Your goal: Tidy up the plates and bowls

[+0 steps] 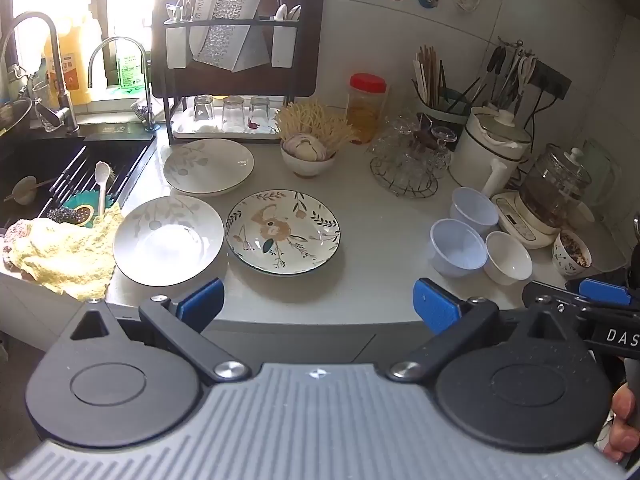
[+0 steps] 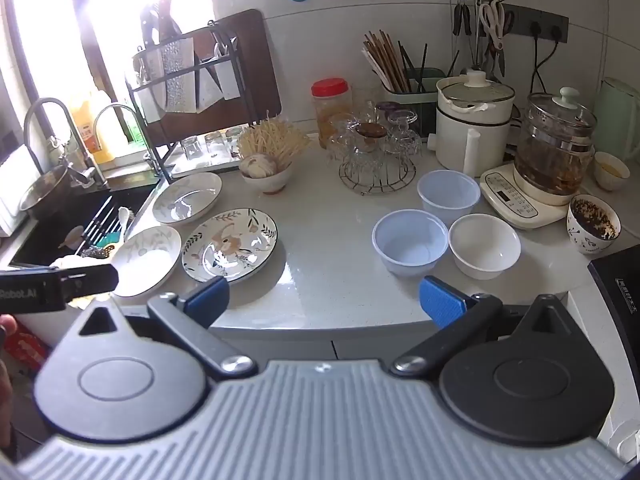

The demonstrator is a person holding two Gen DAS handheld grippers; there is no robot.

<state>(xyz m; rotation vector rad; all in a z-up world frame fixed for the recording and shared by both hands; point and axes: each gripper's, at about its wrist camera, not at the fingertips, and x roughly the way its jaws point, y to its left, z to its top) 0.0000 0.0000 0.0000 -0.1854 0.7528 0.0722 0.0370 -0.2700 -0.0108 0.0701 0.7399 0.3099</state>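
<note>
left gripper (image 1: 318, 306) agape, right gripper (image 2: 324, 298) agape, perhaps three plates (image 1: 283, 232)

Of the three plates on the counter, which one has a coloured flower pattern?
The floral plate, nearest the bowls; the other two plates show only faint grey leaves.

Both fisheye views sit just behind their own claw, tilted down over the front edge of the surface (image 1: 360, 280), toward the tiled back wall. We see the left view nearer the sink (image 1: 60, 168), the right view nearer the white bowls (image 2: 484, 246). We get the flowered plate (image 1: 283, 232) and the dish rack (image 2: 200, 80) in both.
</note>
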